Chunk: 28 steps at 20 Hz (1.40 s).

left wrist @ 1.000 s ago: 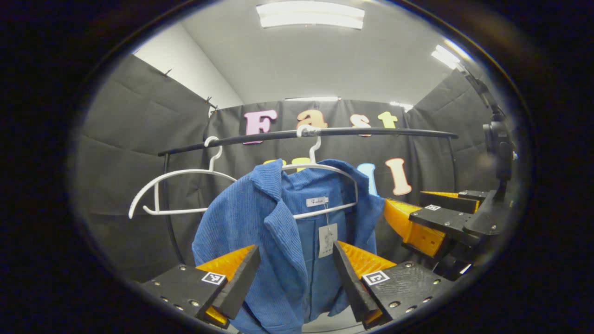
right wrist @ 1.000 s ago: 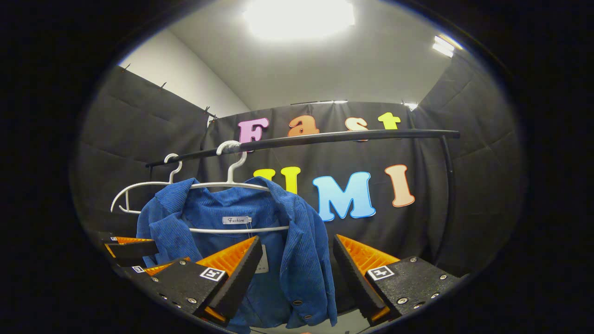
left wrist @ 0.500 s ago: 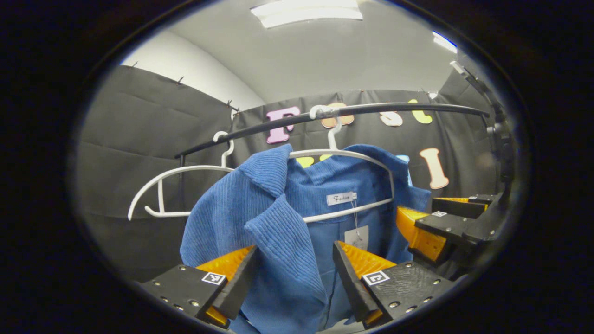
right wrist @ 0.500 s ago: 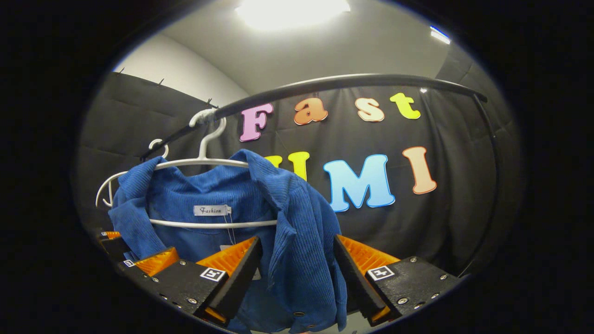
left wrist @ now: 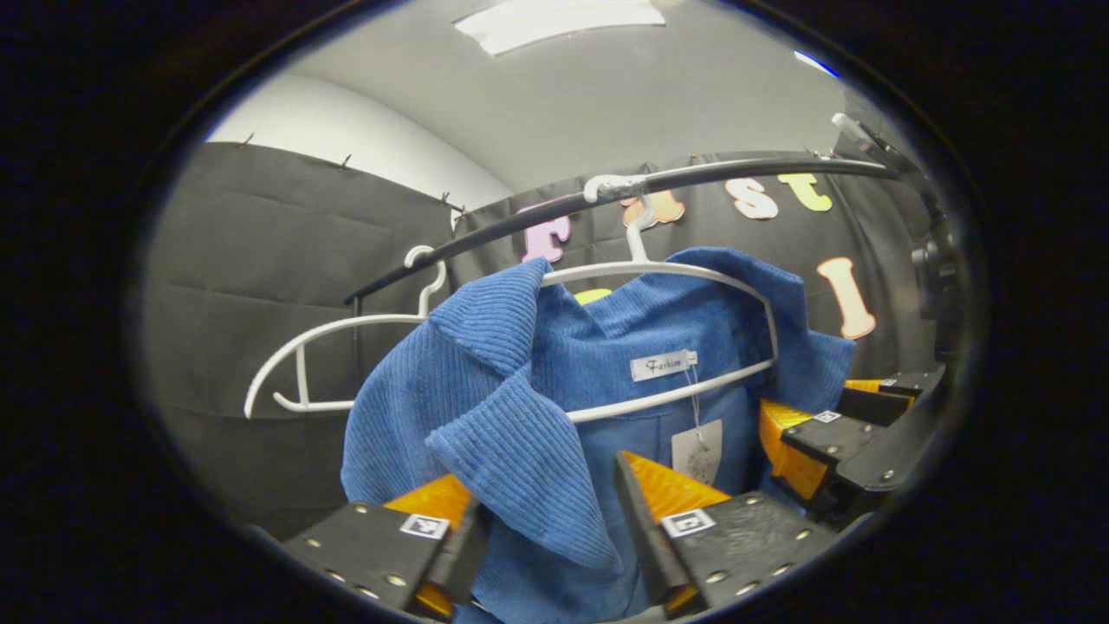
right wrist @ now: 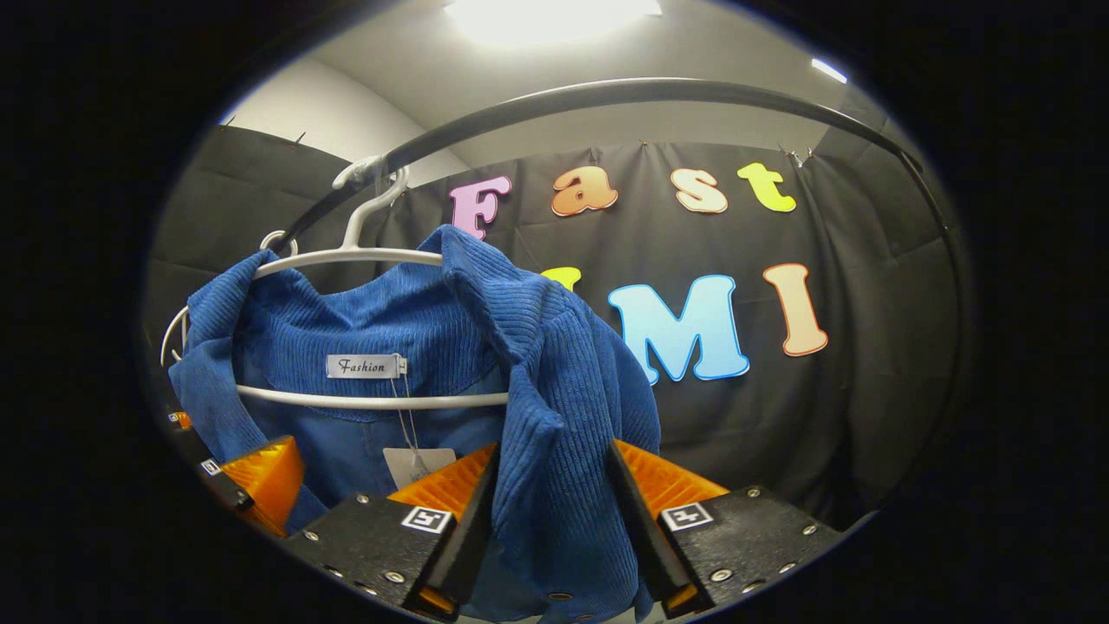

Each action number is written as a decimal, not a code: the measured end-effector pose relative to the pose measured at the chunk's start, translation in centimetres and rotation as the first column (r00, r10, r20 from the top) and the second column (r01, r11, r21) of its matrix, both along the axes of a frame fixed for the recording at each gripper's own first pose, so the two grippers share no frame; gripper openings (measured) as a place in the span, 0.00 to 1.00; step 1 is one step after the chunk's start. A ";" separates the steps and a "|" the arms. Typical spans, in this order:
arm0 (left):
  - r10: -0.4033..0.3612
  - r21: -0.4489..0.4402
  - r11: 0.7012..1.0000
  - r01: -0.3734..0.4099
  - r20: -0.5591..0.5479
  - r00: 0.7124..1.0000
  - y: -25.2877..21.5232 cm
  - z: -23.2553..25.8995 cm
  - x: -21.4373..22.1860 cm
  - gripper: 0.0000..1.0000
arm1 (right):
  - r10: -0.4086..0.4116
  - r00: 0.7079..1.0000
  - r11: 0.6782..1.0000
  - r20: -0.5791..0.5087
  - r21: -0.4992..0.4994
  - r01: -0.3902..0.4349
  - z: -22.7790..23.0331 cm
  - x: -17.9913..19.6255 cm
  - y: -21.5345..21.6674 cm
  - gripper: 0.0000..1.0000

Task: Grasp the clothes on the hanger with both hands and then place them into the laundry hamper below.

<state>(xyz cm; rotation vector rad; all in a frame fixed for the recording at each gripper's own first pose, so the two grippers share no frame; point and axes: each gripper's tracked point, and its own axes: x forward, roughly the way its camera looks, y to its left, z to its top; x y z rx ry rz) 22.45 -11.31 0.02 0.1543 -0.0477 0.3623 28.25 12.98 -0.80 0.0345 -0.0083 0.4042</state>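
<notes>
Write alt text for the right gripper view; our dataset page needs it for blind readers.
The right gripper has its two fingers on either side of a blue corduroy jacket's front edge. The jacket hangs on a white hanger from a black rail.

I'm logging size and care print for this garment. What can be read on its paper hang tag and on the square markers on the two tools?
Paper hang tag on the blue corduroy jacket: faint print, too small to read.
Square markers on the left tool: black-and-white patterns, no words or numbers.
Square markers on the right tool: the same, nothing to read.
</notes>
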 end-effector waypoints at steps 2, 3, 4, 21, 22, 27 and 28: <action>-0.001 -0.003 1.000 0.001 -0.014 1.000 0.1 -0.5 0.6 0.63 | 0.001 1.000 1.000 -0.003 -0.008 -0.001 -0.3 0.3 0.4 0.57; 0.020 -0.006 1.000 -0.020 -0.011 1.000 0.6 -0.6 0.5 0.63 | 0.002 1.000 1.000 -0.007 -0.012 -0.002 -0.5 0.1 0.3 0.51; 0.017 -0.023 1.000 -0.017 -0.009 1.000 1.0 -0.6 0.3 0.49 | -0.010 1.000 1.000 -0.011 -0.020 0.010 -0.6 0.1 0.1 0.36; -0.124 0.060 0.991 0.118 0.099 0.987 3.5 7.7 -6.6 0.01 | -0.150 0.927 0.988 0.343 0.032 0.148 11.0 0.3 -4.3 0.00; -0.126 0.063 0.991 0.120 0.109 0.986 3.8 8.3 -6.9 0.00 | -0.156 0.922 0.987 0.354 0.029 0.156 11.4 0.4 -4.7 0.00; -0.152 0.102 0.985 0.140 0.119 0.981 7.2 11.4 -6.7 0.00 | -0.202 0.907 0.978 0.370 0.025 0.207 12.0 2.3 -7.1 0.00; -0.171 0.104 0.982 0.160 0.113 0.979 7.8 11.7 -6.5 0.00 | -0.209 0.904 0.976 0.372 0.021 0.217 12.0 2.8 -7.5 0.00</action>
